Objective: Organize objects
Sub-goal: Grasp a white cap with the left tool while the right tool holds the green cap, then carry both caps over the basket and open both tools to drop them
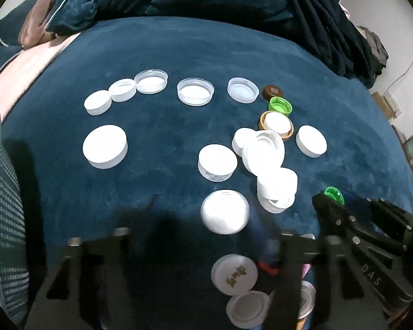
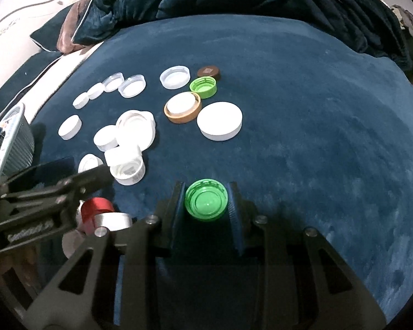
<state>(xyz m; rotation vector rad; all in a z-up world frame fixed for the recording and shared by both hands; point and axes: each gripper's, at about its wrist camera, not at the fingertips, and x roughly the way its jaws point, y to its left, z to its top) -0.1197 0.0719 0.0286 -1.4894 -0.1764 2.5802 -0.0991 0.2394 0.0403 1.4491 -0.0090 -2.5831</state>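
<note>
Item: assorted bottle and jar lids, laid out on a dark blue plush blanket [image 2: 316,96].

Right gripper [image 2: 206,206]: jaws are clamped on a green cap [image 2: 206,201], which is held open side up near the blanket's near edge, a pad pressed against each side.

Left gripper [image 1: 206,236]: blurred in its own view; whether its jaws are parted or pressed on anything cannot be told. A round white lid [image 1: 224,211] is seen between its fingers, and contact cannot be confirmed. In the right wrist view its body is seen from the side, beside a red cap [image 2: 96,209] and a silver lid [image 2: 115,220].

Far row: clear shallow lids [image 1: 195,91] and small white caps [image 1: 97,102] are lined up toward the far edge, with a brown cap [image 2: 208,72] at the row's right end.

Middle: a second green cap [image 2: 203,87] is placed just beside a tan-rimmed lid [image 2: 182,107]; a wide white lid [image 2: 219,121] lies to its right. A cluster of white caps [image 2: 126,159] is piled to the left of these.

Left edge: a pale ribbed basket [image 2: 16,143] is stood there.
</note>
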